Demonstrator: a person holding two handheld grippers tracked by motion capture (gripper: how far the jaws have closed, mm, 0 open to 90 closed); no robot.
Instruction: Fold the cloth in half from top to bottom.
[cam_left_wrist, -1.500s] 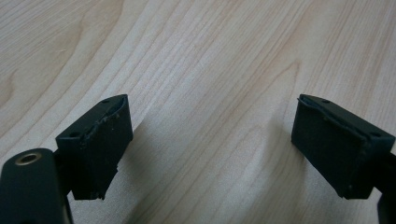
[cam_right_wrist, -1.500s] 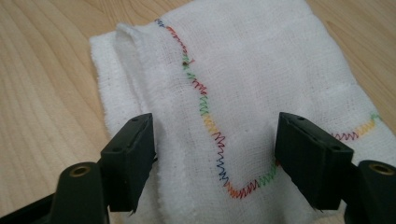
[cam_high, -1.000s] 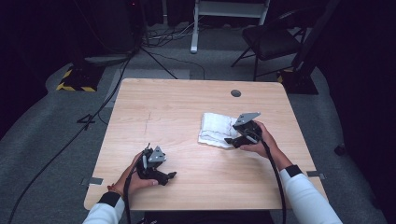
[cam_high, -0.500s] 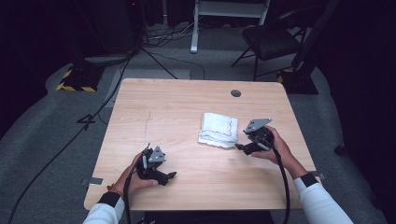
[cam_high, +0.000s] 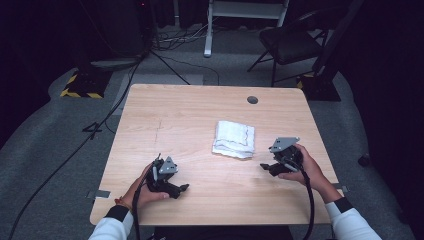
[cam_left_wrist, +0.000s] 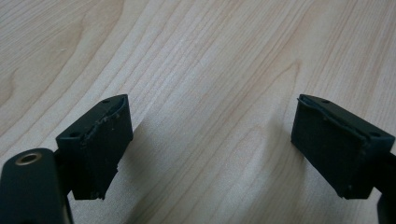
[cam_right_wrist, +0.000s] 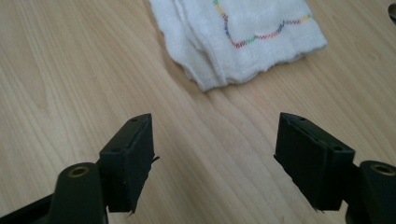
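Folded white terry cloth with a wavy line of rainbow stitching (cam_high: 233, 139) lies flat on the right half of the pale wooden table (cam_high: 200, 115), just ahead of my right gripper (cam_high: 266, 167) and apart from it. In the right gripper view the cloth (cam_right_wrist: 243, 37) sits beyond my spread jaws, its layered corner pointing toward the gap between them, bare wood in between. My jaws on that side stand wide and hold nothing. My left gripper (cam_high: 184, 188) rests low near the table's front edge, well apart from the cloth; in the left gripper view its jaws are also spread, with only grained wood (cam_left_wrist: 201, 70) between them.

A small dark round grommet (cam_high: 252, 100) sits in the tabletop near the far right. Around the table is grey carpet (cam_high: 55, 150), with black cables (cam_high: 90, 130) trailing over it, a yellow-and-black striped block (cam_high: 80, 92) at the far left, a black chair (cam_high: 290, 45) and a white stand's legs (cam_high: 207, 50) behind.

The room beyond is very dark, so what stands at the back is hard to make out. The cloth's far end is cut off by the right gripper view's top edge, and I cannot count its layers, perhaps three or four.

Most of the table's left and middle is open wood. My right hand (cam_high: 305, 167) is near the right edge.
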